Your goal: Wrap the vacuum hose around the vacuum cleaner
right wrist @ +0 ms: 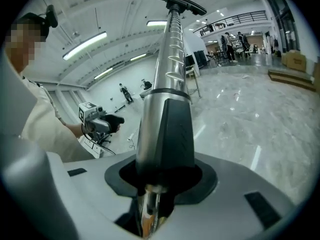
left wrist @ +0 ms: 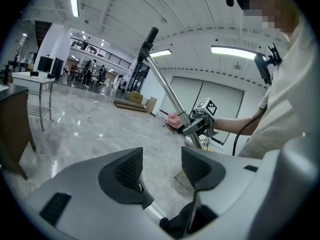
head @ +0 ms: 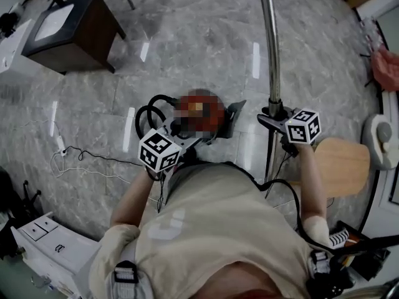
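The vacuum cleaner's body (head: 232,116) lies on the floor ahead of me, mostly blurred, with black hose (head: 151,108) looped at its left side. Its shiny metal wand (head: 272,42) stands nearly upright. My right gripper (head: 274,114) is shut on the wand's black collar, as the right gripper view shows (right wrist: 165,176), with the tube (right wrist: 167,59) rising to the floor nozzle (right wrist: 176,0). My left gripper (head: 186,137) hovers over the body, open and empty (left wrist: 162,166); only floor shows between its pads. The left gripper view also catches the wand (left wrist: 165,84) and right gripper (left wrist: 194,126).
A dark wooden table (head: 68,27) stands at the far left. A white power strip with its cable (head: 62,149) lies on the marble floor. A white cabinet (head: 37,242) is near my left, a round wooden stool (head: 340,164) to the right.
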